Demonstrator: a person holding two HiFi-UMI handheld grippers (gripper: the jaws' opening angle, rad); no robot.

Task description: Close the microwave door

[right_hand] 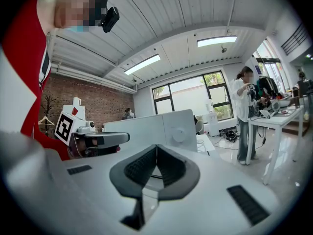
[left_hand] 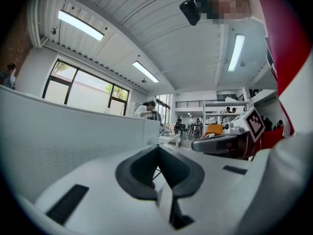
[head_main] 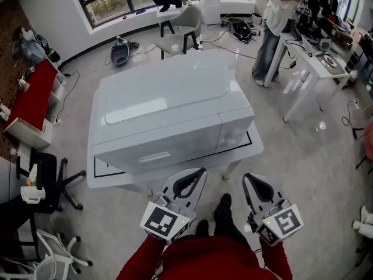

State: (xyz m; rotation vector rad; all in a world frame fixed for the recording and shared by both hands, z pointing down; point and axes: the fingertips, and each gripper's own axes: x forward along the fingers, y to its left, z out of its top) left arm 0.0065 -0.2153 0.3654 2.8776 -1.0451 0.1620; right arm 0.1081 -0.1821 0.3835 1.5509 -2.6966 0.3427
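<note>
White microwave [head_main: 169,109] fills desk [head_main: 105,179], door [head_main: 157,147] facing near edge, looks flush. Off near edge, left tool [head_main: 195,177] and right tool [head_main: 252,182] both pinched closed, empty. Risk: door unlatched; hard nudge slides microwave toward far edge.

There is one white microwave [head_main: 169,109], one low white table [head_main: 100,178], two grippers, namely the left gripper [head_main: 200,174] and the right gripper [head_main: 248,179], one standing person [head_main: 274,16], one white desk [head_main: 317,66] and one grey chair [head_main: 183,28].
</note>
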